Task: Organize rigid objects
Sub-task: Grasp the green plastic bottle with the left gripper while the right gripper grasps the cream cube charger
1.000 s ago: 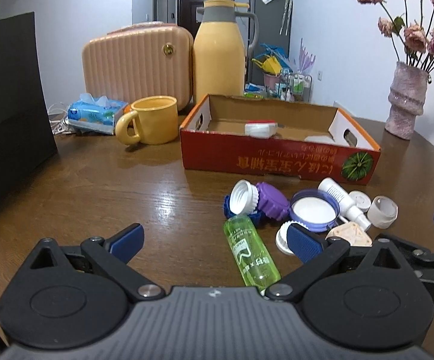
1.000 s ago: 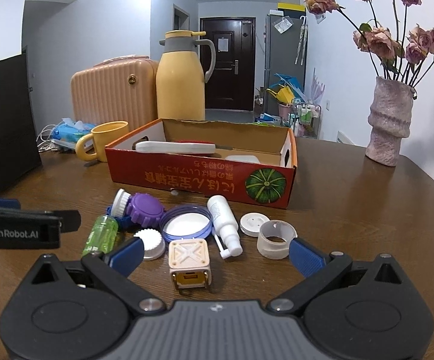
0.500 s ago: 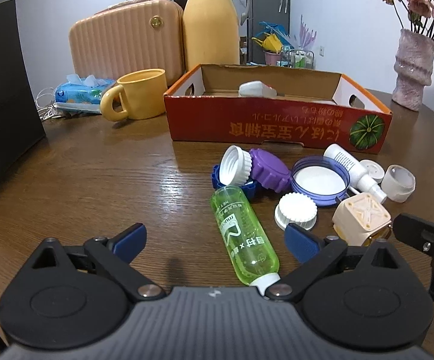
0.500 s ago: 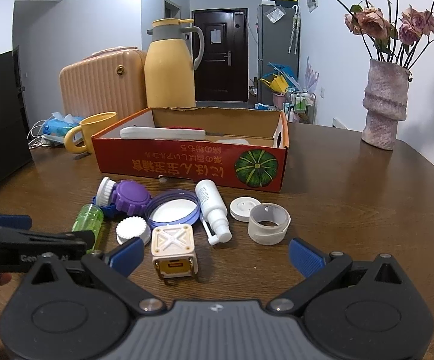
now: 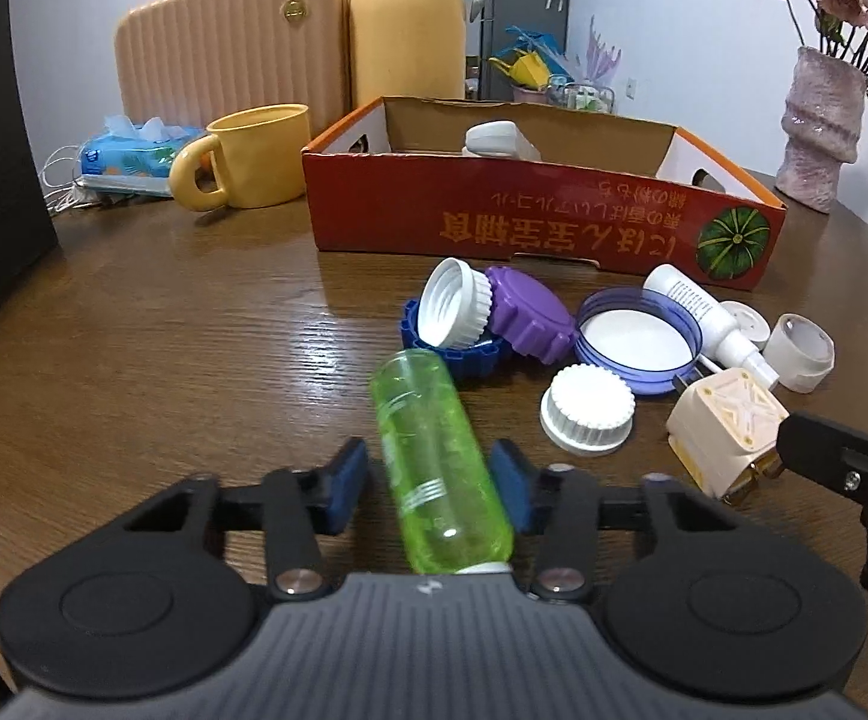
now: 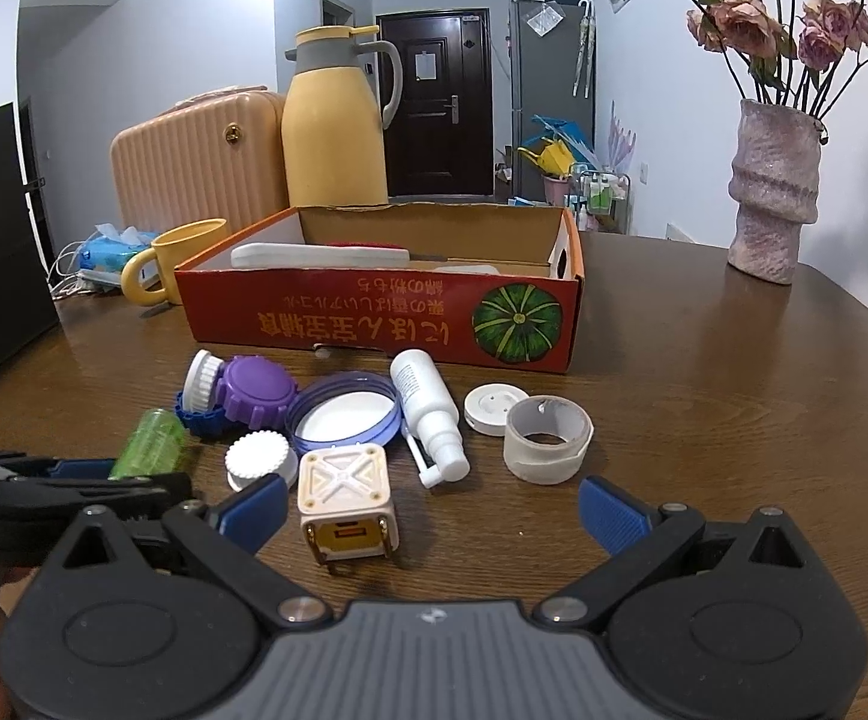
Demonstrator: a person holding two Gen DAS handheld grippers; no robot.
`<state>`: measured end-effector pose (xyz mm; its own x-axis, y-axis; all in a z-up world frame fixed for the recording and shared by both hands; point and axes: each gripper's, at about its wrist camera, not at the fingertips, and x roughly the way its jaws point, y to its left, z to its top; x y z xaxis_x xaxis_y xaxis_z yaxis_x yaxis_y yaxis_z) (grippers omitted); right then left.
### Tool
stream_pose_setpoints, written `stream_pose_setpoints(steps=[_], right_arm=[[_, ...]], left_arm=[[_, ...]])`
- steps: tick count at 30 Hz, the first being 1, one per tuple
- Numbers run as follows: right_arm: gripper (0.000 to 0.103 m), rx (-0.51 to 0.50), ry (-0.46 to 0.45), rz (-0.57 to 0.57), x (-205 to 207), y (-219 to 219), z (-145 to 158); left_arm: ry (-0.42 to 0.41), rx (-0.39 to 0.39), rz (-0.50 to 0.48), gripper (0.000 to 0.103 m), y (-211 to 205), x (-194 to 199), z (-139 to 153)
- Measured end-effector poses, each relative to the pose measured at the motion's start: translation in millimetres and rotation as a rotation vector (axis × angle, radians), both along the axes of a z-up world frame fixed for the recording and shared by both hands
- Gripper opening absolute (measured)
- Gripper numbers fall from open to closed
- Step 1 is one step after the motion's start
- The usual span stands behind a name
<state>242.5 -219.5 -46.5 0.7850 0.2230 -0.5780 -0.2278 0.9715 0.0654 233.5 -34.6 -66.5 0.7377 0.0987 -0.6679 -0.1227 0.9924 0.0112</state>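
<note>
Left wrist view first: the left gripper (image 5: 428, 483) has just been closing, and the green bottle (image 5: 436, 462) lies between its blue pads, the right pad against the bottle's side and the left pad at its other side, so the jaws are clamped on it while it lies on the wooden surface (image 5: 164, 360); the bottle's cap end is hidden under the gripper body; beyond it sit the white cap (image 5: 454, 309) leaning on a blue cap (image 5: 469, 354), the purple cap (image 5: 529, 315), the round lid (image 5: 637, 342), a ridged white cap (image 5: 586, 411), the spray bottle (image 5: 703, 318) and the cream cube (image 5: 727, 426); the red box (image 5: 541, 222) stands behind them, a white item inside only partly visible above its wall; at the right edge a dark arm of the right gripper (image 5: 853, 468) is cut off. Over to the right wrist view: the right gripper (image 6: 431, 507) stands wide open, pads touching nothing, the cream cube (image 6: 350, 501) resting on the surface between them, nearer the left pad; the tape ring (image 6: 547, 438) lies just ahead, clear of the right pad; at the left, the left gripper (image 6: 68, 480) covers the near end of the green bottle (image 6: 149, 441); the box's contents are half hidden by its front wall.
</note>
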Motion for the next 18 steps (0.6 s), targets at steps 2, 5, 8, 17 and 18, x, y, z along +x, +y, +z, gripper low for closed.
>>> stream_pose_setpoints(steps=[2, 5, 8, 17, 18], right_arm=[[0.103, 0.002, 0.003, -0.001, 1.1, 0.3, -1.2], [0.103, 0.004, 0.010, -0.001, 2.4, 1.5, -3.5], [0.103, 0.001, 0.014, 0.000, 3.5, 2.9, -5.8], [0.103, -0.006, 0.013, 0.002, 6.4, 13.0, -10.5], [0.103, -0.008, 0.012, 0.005, 7.1, 14.7, -11.0]], left_arm=[[-0.006, -0.005, -0.009, 0.032, 1.6, -0.9, 0.2], [-0.015, -0.035, -0.013, 0.032, 7.4, -2.7, 0.6], [-0.022, -0.054, -0.009, 0.032, 13.3, -3.3, 1.2], [-0.082, -0.083, -0.006, 0.032, 33.5, -10.7, 9.0], [-0.090, -0.087, -0.006, 0.032, 35.7, -11.4, 10.0]])
